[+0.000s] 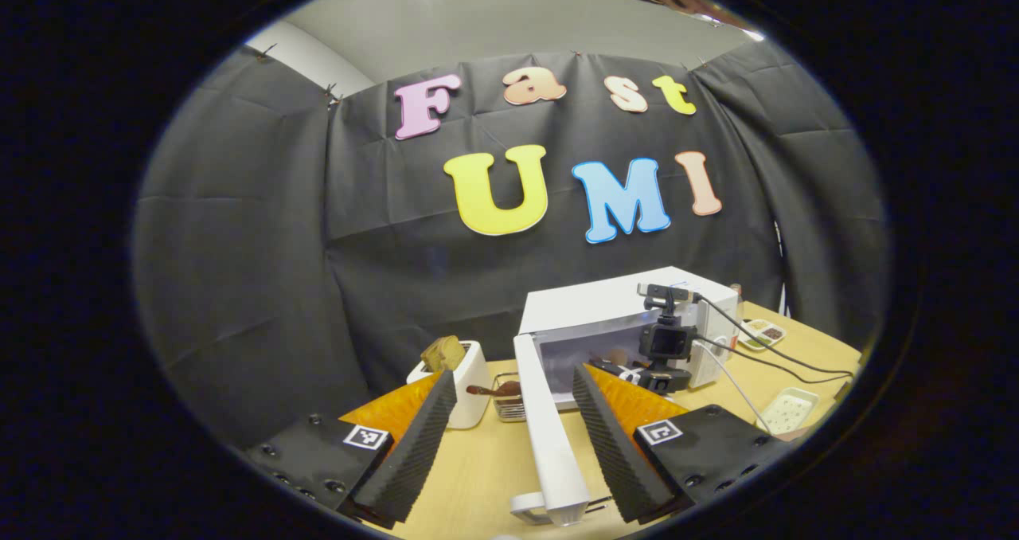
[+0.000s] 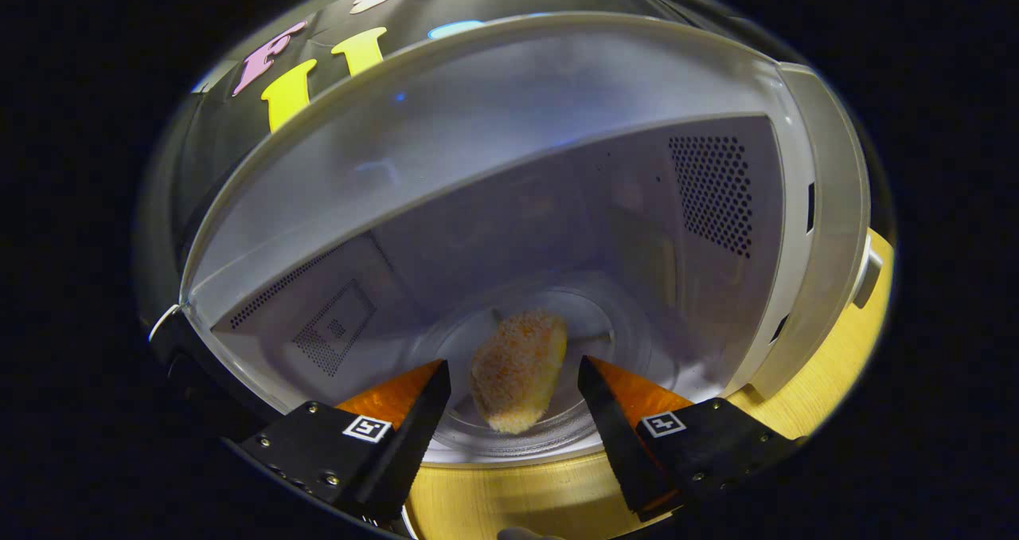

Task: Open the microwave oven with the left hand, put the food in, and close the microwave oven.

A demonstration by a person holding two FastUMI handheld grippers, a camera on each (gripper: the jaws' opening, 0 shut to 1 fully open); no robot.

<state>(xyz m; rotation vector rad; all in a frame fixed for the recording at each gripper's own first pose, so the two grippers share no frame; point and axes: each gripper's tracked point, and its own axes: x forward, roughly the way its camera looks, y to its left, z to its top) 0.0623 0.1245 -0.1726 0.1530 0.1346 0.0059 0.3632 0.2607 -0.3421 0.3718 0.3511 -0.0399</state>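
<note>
Food (image 2: 517, 369): an oblong, crumb-coated piece, golden-orange and rough-surfaced, lying on the round glass turntable (image 2: 629, 317) inside the microwave oven (image 2: 828, 229). Seen in the right gripper view between the spread fingers of the right gripper (image 2: 513, 397), with a gap on each side; jaws apart, nothing clamped. Pale grey cavity, perforated vent patches on the left and right inner walls, white frame around the opening.

In the left gripper view, same microwave oven (image 1: 605, 305) standing white and boxy on the wooden table (image 1: 486, 460), its door (image 1: 549, 436) swung wide open toward the camera, edge-on between the fingers of the left gripper (image 1: 513, 401). Jaws wide, neither finger pressing on the door. Other gripper (image 1: 665, 349) with its small camera at the oven mouth.

White toaster (image 1: 470, 381) left of the door, holding a brown slice (image 1: 443, 353) upright in its slot. Small wire basket (image 1: 509, 401) just beside it with something dark brown inside. Shallow white tray (image 1: 786, 408) near the right table edge; another tray (image 1: 764, 333) with dark bits behind the oven.
</note>
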